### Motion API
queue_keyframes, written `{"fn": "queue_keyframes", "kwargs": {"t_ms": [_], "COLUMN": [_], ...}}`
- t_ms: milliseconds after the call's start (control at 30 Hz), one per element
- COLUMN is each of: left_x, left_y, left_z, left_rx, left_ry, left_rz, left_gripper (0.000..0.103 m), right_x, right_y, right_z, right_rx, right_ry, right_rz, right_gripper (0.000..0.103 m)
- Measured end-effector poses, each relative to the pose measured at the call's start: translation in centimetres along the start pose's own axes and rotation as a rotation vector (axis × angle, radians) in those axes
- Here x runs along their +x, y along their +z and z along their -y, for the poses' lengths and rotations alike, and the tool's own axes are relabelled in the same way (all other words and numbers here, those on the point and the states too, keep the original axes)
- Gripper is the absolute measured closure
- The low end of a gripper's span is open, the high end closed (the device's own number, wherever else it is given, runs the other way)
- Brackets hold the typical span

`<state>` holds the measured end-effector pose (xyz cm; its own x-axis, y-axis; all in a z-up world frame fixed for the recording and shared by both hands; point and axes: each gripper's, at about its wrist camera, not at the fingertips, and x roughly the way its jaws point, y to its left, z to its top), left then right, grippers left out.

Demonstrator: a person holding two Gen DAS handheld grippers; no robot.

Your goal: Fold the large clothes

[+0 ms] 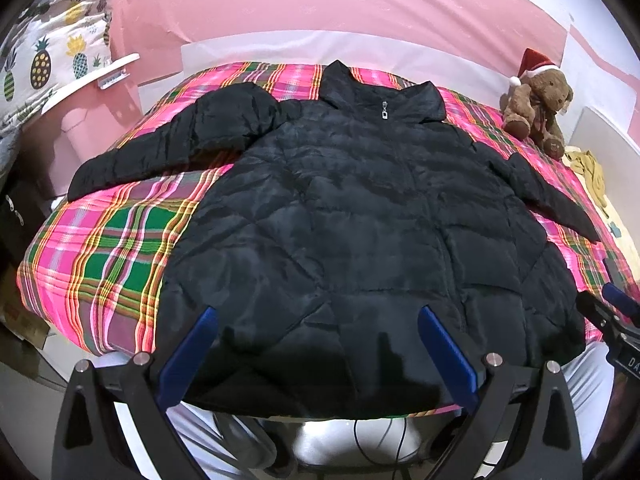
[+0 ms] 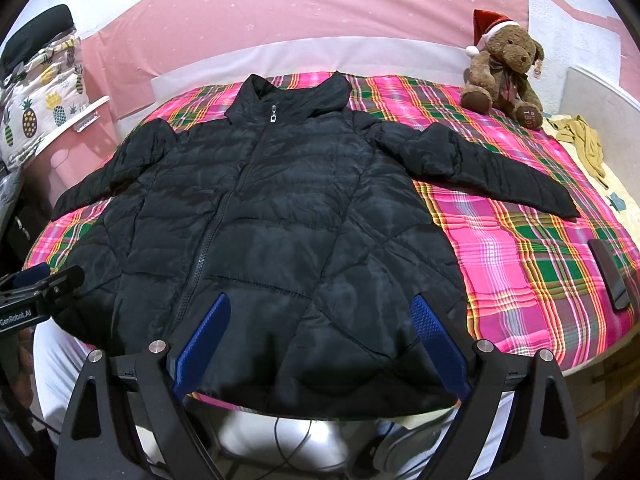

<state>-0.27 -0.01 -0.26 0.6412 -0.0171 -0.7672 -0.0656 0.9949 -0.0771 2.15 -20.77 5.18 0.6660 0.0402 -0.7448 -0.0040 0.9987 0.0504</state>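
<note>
Black jacket (image 1: 360,208) flat under both spread claws; dark phone (image 2: 610,276) only in right view.

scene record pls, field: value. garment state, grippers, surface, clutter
garment: black puffer jacket, flat, front up, zipped, both sleeves spread out
fold progress: none visible
left hand-held gripper: open, above the hem, holding nothing
right hand-held gripper: open, above the hem, holding nothing
surface: plaid blanket
clutter: teddy bear at the far right corner; dark phone on the right edge
</note>
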Motion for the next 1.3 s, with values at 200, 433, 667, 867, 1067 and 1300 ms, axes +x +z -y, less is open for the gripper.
{"fn": "queue_keyframes", "kwargs": {"t_ms": [200,433,667,867,1067,1300], "left_x": [0.23,0.16,0.18,0.26,0.29,0.57], "left_y": [-0.06,-0.09,0.01,0.09,0.06,0.09], "left_z": [-0.39,-0.37,-0.19,-0.03,-0.05,-0.03], "left_rx": [-0.021,-0.015,-0.009,-0.005,-0.007,-0.009], "left_ry": [-0.017,-0.018,-0.02,-0.033,-0.04,-0.059], "left_rz": [-0.012,-0.006,-0.009,-0.011,-0.008,-0.02], "left_gripper": [0.001,0.001,0.006,0.006,0.006,0.006], "right_x": [0.15,0.18,0.19,0.22,0.25,0.29], "right_y": [-0.18,-0.17,-0.12,-0.11,-0.09,-0.04], "right_z": [-0.3,-0.31,-0.3,-0.35,-0.37,-0.37], "right_rx": [-0.004,-0.004,-0.003,-0.003,-0.003,-0.005], "right_ry": [-0.002,-0.001,-0.001,-0.002,-0.001,-0.001], "right_rz": [-0.002,-0.002,-0.003,-0.003,-0.004,-0.007], "right_gripper": [0.011,0.011,0.011,0.011,0.011,0.011]}}
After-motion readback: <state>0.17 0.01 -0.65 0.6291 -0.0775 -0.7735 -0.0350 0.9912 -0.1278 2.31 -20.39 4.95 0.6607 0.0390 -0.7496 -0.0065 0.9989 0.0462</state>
